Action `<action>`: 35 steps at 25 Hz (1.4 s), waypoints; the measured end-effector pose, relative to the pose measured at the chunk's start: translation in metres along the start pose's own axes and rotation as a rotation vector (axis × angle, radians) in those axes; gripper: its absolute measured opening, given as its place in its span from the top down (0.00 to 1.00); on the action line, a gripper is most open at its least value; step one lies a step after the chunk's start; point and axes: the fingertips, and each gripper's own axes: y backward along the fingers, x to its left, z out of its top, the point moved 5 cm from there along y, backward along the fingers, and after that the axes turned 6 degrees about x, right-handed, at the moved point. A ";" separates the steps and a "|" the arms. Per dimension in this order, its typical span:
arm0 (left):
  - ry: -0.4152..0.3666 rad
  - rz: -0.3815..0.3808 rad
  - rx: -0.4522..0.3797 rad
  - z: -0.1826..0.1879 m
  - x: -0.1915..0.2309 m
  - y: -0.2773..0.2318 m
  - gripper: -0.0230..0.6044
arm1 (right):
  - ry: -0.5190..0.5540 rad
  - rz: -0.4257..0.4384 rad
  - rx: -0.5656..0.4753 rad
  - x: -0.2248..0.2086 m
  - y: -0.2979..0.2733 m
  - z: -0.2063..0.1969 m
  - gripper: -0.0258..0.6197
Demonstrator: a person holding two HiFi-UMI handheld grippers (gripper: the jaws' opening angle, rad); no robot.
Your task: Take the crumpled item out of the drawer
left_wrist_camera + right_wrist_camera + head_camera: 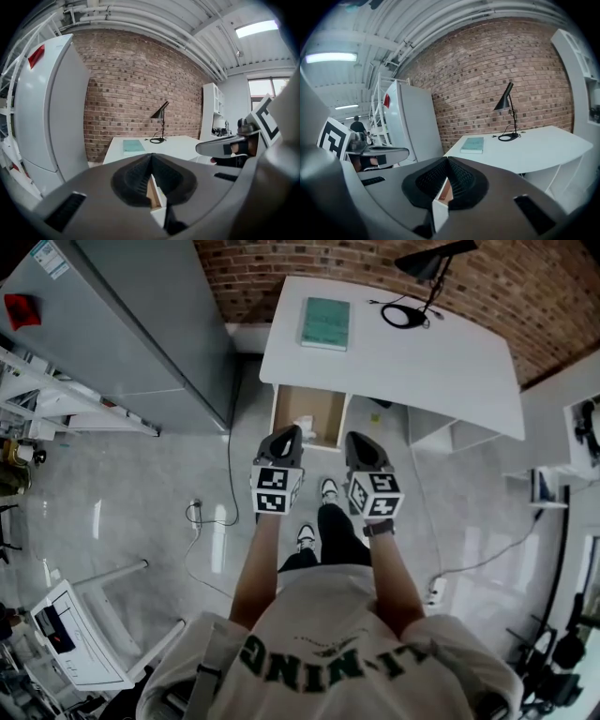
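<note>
The left gripper (287,435) and right gripper (359,440) sit side by side at the centre of the head view, above the person's shoes (306,536). They are apart from each other, and both point up-frame toward the drawer (323,407). Each gripper's own view shows its jaws closed, with the ribbed pads meeting at the tip. Nothing is between them, and neither gripper touches anything. Below the meeting pads a thin slit shows only a strip of wood and white.

Just beyond the jaw tips the drawer stands open under the near edge of the desk (422,371). The crumpled item (305,424) lies inside it, a small pale lump against the wood. Its shape is hard to make out in the head view. In both gripper views the jaws hide the inside of the drawer, so the item does not show there.

A book (325,322) lies toward the upper left of the desk. A lamp (427,263) stands at the top of the frame, its ring base to the book's right. A fridge (141,324) fills the upper left. A brick wall (281,268) runs along the top edge. A cable (230,474) trails down the floor to the left of the drawer.
</note>
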 end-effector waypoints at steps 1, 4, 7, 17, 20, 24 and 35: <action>-0.002 -0.001 0.012 -0.004 0.002 -0.009 0.97 | -0.002 0.006 0.011 -0.003 -0.007 -0.003 0.96; 0.011 -0.014 0.063 -0.024 0.010 -0.034 0.97 | -0.012 0.026 0.048 -0.007 -0.031 -0.016 0.96; 0.050 -0.035 0.124 -0.043 0.018 -0.060 0.97 | -0.025 0.049 0.082 -0.011 -0.053 -0.025 0.96; 0.036 -0.072 0.327 -0.104 0.049 -0.146 0.97 | -0.076 0.065 0.169 -0.045 -0.122 -0.049 0.96; 0.019 -0.104 0.401 -0.127 0.056 -0.170 0.97 | -0.077 0.077 0.179 -0.051 -0.140 -0.053 0.96; -0.006 -0.156 0.479 -0.152 0.061 -0.204 0.97 | -0.062 0.094 0.193 -0.057 -0.161 -0.061 0.96; -0.044 -0.254 0.649 -0.213 0.086 -0.273 0.97 | -0.070 0.123 0.254 -0.069 -0.214 -0.083 0.96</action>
